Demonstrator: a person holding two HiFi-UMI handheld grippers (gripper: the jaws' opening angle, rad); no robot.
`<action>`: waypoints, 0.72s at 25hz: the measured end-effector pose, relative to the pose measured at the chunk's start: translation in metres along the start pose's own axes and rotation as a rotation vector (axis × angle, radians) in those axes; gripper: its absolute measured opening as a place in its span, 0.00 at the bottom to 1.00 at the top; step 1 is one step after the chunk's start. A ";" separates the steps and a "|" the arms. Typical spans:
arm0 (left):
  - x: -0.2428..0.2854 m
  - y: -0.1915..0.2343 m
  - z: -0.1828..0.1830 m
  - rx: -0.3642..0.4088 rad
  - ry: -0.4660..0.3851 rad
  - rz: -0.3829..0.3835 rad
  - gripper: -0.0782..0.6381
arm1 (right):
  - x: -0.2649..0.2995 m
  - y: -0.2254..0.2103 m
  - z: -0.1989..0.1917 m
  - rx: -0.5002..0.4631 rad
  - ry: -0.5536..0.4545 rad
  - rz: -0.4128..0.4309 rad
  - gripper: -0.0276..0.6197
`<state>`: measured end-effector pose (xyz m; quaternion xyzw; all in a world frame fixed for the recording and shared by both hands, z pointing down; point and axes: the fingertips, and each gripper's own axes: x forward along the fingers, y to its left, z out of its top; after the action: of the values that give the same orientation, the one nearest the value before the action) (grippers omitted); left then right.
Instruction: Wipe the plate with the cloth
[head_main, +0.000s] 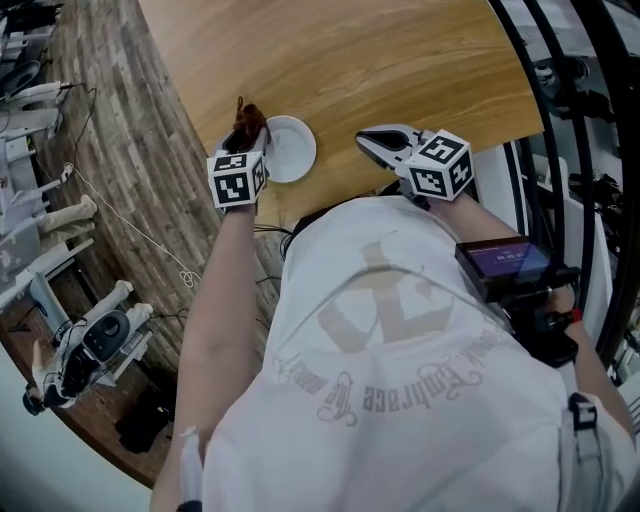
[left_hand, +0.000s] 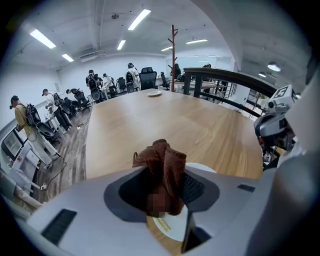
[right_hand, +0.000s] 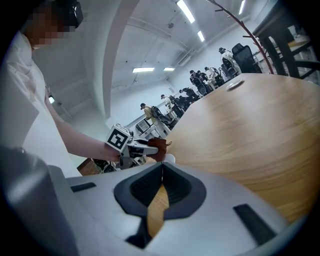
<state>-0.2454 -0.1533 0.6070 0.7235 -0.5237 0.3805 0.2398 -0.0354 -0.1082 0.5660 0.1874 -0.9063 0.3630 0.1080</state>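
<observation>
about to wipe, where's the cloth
In the head view, the cloth is pinched in the left gripper, at the plate's left edge near the table's front.

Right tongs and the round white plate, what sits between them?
Nothing; the head view shows only bare light wooden tabletop between the right tongs and the round white plate.

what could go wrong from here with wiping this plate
1. The plate lies unheld near the edge of the table. The right gripper is shut, empty and apart from it, so a wiping push may slide it off.
2. The cloth is bunched in the left gripper, so its jaws may scrape the plate.
</observation>
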 end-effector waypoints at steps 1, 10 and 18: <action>-0.001 -0.003 0.000 0.001 0.001 -0.006 0.34 | -0.001 0.000 -0.001 0.001 0.001 0.000 0.06; -0.027 -0.049 -0.033 0.001 0.032 -0.056 0.34 | 0.003 0.006 -0.004 -0.001 0.021 0.026 0.06; -0.055 -0.092 -0.055 0.060 0.023 -0.088 0.34 | 0.011 0.017 -0.009 -0.015 0.046 0.068 0.06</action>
<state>-0.1843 -0.0502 0.6003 0.7482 -0.4770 0.3934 0.2406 -0.0517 -0.0934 0.5658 0.1475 -0.9121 0.3640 0.1178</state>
